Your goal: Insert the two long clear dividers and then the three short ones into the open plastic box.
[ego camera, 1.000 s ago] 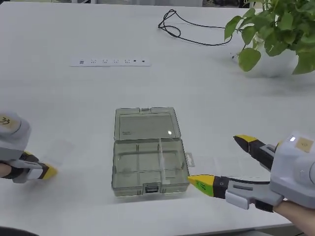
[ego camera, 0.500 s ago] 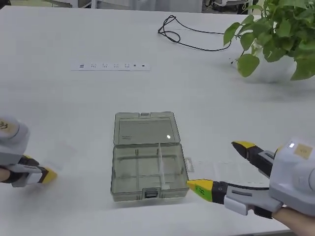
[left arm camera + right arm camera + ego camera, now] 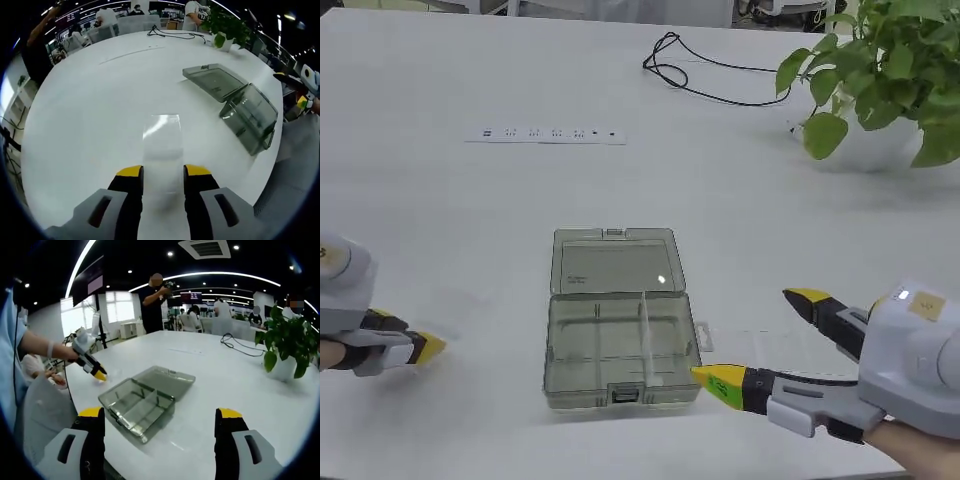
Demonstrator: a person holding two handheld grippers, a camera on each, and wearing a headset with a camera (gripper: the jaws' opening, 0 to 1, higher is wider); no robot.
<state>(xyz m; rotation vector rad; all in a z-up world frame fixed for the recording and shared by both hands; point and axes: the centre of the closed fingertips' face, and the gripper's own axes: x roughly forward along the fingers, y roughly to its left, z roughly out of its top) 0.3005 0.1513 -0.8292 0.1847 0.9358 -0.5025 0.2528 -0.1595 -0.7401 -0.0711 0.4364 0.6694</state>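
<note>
1. Nearest us, the right gripper (image 3: 750, 335) sits at 4 o'clock from the plastic box (image 3: 590, 390). Its jaws are spread wide and hold nothing, and one yellow tip is just beside the box's front right corner.
2. The left gripper (image 3: 162, 172) waits at 9 o'clock, well apart from the box. Its jaws are parted by a narrow gap with nothing between them.
3. In the left gripper view, a clear divider (image 3: 161, 131) lies flat on the white table (image 3: 470, 230), straight ahead of those jaws.
4. We judge the step in hand to be picking up this divider. The jaws should meet its near edge squarely and close gently, because the thin sheet will likely slide or flex.
5. At 3 o'clock, faint clear pieces (image 3: 712, 330) seem to lie flat. We cannot count them.
6. The box is open, with its lid (image 3: 615, 262) laid back at 12 o'clock. One upright divider (image 3: 645, 330) already crosses the tray. We cannot tell whether any others are seated.
7. When seating a divider, we would hold it upright over its slots, and the right gripper could steady the box.
8. Farthest off are a power strip (image 3: 545, 134), a black cable (image 3: 690, 70) and a potted plant (image 3: 880, 70).
</note>
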